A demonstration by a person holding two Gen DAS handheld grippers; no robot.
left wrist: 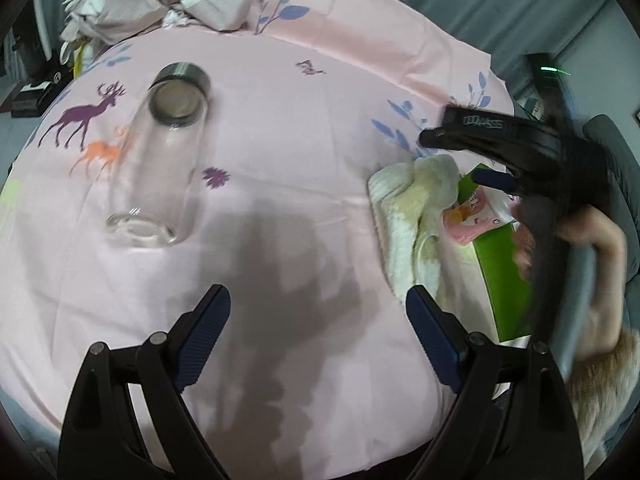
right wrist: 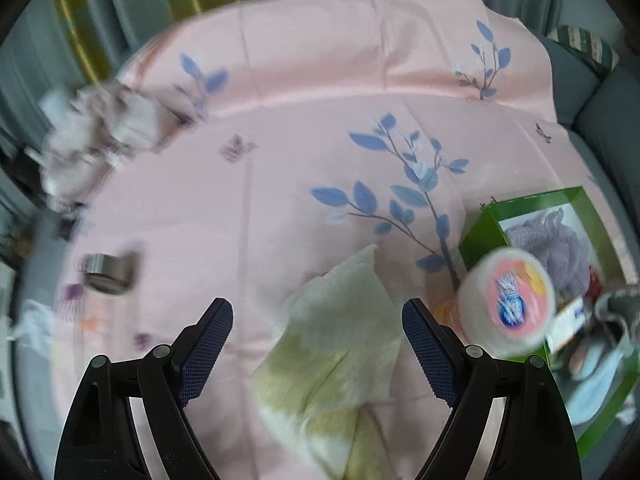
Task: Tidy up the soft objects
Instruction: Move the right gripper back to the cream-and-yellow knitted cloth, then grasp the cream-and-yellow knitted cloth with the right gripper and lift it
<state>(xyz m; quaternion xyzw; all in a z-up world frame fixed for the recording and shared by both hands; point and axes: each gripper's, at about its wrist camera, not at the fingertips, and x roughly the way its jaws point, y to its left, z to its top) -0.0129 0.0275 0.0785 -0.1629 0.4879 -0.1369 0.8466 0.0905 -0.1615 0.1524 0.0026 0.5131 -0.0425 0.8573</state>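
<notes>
My right claw hangs with jaws apart over the cream-and-yellow towel, likely lined up for a pick into the green box just beside it. My left claw, jaws also apart and holding nothing, hovers over the pink sheet. The right view alone shows the box's purple bath pouf; the left alone shows the whole glass bottle lying flat.
</notes>
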